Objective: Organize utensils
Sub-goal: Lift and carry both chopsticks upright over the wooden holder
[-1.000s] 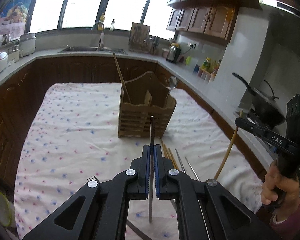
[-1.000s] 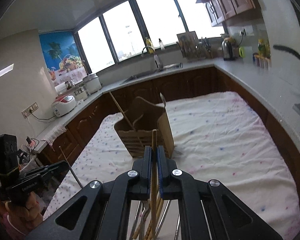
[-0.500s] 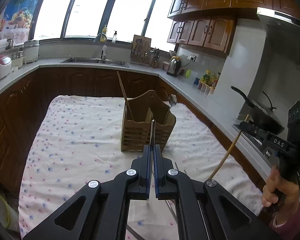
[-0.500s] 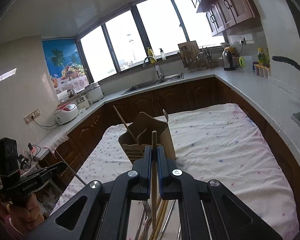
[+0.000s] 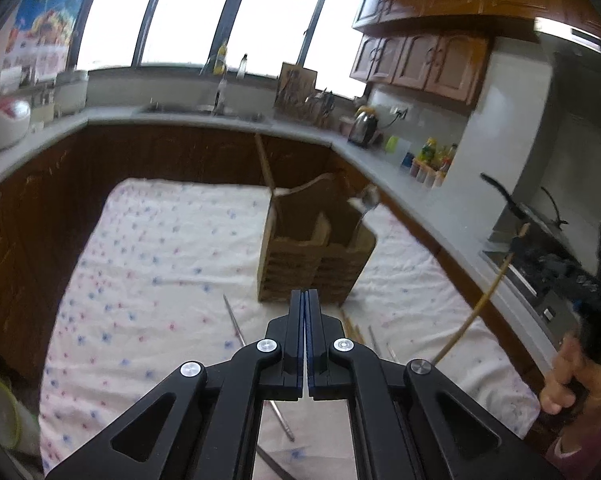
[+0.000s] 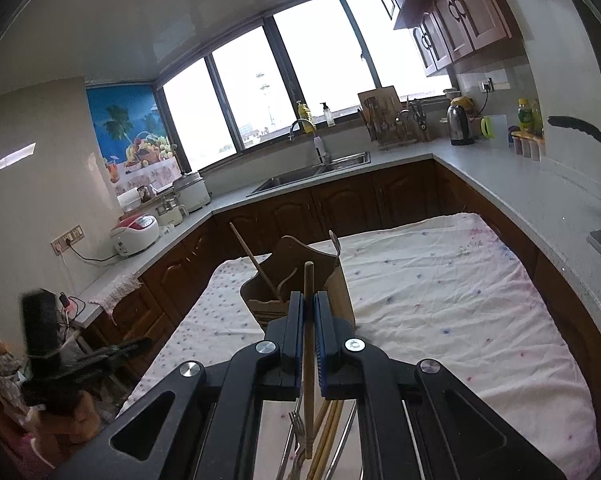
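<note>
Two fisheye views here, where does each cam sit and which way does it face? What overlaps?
Left wrist: sits on the left gripper, looking down along its shut, empty jaws at the wooden utensil caddy on the flowered tablecloth; the person's right hand and the right gripper's chopstick show at right.
Right wrist: sits on the right gripper, jaws shut on that chopstick, facing the caddy and the sink; the left gripper shows blurred at lower left.
Shared: caddy, tablecloth, windows, kettle.

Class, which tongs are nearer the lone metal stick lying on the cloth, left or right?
Left. The left tongs hang shut right above the metal stick; the right tongs, gripping a wooden chopstick, are farther off to the side.
</note>
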`<action>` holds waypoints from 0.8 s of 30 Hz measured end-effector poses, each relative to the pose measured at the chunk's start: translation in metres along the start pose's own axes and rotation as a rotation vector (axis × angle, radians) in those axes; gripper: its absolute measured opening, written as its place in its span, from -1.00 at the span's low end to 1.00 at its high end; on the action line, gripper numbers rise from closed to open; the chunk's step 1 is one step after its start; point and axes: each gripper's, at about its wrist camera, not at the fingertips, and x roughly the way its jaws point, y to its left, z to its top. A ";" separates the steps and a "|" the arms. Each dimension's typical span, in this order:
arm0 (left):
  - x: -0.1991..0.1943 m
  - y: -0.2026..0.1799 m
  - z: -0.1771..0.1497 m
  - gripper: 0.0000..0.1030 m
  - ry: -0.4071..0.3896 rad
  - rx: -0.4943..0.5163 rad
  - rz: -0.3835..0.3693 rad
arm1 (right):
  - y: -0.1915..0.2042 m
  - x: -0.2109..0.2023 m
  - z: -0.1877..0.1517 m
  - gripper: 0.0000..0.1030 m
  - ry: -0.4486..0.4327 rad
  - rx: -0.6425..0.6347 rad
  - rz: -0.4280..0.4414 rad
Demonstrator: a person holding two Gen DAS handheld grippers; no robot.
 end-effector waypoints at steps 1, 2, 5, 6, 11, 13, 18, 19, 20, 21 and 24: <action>0.008 0.003 0.000 -1.00 0.019 -0.012 0.019 | -0.001 0.000 0.000 -0.90 0.000 0.006 0.003; 0.018 0.008 0.000 -0.95 0.045 -0.022 0.040 | -0.003 0.000 0.001 -0.90 0.002 0.011 0.008; 0.055 0.019 -0.001 -0.71 0.117 -0.046 0.071 | -0.004 0.001 0.002 -0.90 0.003 0.021 0.017; 0.069 0.023 -0.001 -0.64 0.142 -0.051 0.080 | -0.005 0.002 0.002 -0.90 0.005 0.021 0.020; 0.138 0.026 0.006 -0.60 0.237 -0.059 0.133 | -0.009 0.003 0.002 -0.90 0.009 0.030 0.032; 0.165 0.029 0.011 -0.60 0.270 -0.056 0.152 | -0.012 0.004 0.002 -0.90 0.011 0.037 0.038; 0.230 0.033 0.012 -0.60 0.357 -0.025 0.216 | -0.019 0.009 0.001 -0.90 0.017 0.052 0.048; 0.239 0.034 0.010 -0.63 0.376 -0.016 0.227 | -0.019 0.009 0.001 -0.90 0.018 0.055 0.049; 0.245 0.033 0.008 -0.66 0.370 0.005 0.249 | -0.020 0.010 0.001 -0.89 0.019 0.057 0.050; 0.251 0.032 0.007 -0.75 0.382 0.030 0.275 | -0.020 0.010 0.001 -0.90 0.019 0.059 0.050; 0.256 0.033 0.008 -0.90 0.383 0.033 0.266 | -0.023 0.009 0.000 -0.90 0.020 0.066 0.052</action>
